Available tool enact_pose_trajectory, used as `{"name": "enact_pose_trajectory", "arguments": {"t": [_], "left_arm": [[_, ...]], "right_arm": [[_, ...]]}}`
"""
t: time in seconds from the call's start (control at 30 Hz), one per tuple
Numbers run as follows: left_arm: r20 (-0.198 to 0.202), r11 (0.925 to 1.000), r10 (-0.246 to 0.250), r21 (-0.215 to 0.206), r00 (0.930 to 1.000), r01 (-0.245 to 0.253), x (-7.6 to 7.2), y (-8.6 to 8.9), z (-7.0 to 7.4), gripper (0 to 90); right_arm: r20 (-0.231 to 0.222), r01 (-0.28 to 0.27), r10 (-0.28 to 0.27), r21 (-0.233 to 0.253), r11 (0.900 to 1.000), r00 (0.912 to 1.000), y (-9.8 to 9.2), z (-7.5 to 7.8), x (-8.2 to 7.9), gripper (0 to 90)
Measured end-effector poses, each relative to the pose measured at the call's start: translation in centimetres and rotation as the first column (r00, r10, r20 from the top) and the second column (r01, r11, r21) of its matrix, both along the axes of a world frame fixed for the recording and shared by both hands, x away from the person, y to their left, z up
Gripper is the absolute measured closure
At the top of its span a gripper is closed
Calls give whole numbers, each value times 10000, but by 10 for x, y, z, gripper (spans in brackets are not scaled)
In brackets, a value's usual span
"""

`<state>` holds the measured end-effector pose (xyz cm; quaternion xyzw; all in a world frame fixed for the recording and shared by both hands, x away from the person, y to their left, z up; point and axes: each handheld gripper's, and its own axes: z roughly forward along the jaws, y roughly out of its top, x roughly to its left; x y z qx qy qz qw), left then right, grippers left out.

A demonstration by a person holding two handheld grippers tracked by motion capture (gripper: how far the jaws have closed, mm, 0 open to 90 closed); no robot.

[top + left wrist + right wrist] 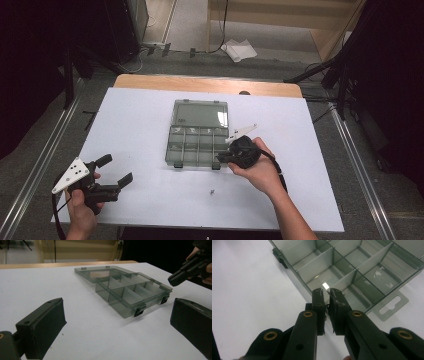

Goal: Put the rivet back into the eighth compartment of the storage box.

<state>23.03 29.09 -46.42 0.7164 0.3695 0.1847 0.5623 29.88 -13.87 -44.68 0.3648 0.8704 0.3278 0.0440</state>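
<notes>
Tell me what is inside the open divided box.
The box shows bare compartments in both gripper views, with only reflections on their floors. The right gripper, jaws nearly shut, hangs over the near edge and hides a little of one compartment.

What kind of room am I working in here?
Probably a lab or recording setup, not a home: a white-topped table hemmed by metal floor rails, dark stands and cables around it, and a clear compartment box laid out as a test piece.

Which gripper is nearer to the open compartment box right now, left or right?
Right. The right gripper is at the compartment box's near right corner, by its front edge. The left gripper is well off to the box's left, apart from it over the white tabletop.
</notes>
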Motion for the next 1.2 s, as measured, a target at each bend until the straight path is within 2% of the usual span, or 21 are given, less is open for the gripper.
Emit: {"name": "enact_pose_trajectory", "arguments": {"t": [0.63,1.0,1.17,1.2], "left_arm": [[8,9999,62,-81,10000,-62,0,2,0,0],[-25,9999,54,-142,10000,-54,1,2,-1,0],[-51,10000,45,-82,10000,-46,0,2,0,0],[-27,10000,58,-72,10000,-58,0,2,-1,0]], "right_arm": [[-197,456,-460,-224,9987,9987,1,-15,16,843],[-311,457,-472,-487,9978,9984,3,-21,21,841],[-317,361,-369,-283,9989,9988,3,-19,21,812],[-370,373,-375,-77,9993,9986,2,-17,20,760]]}}
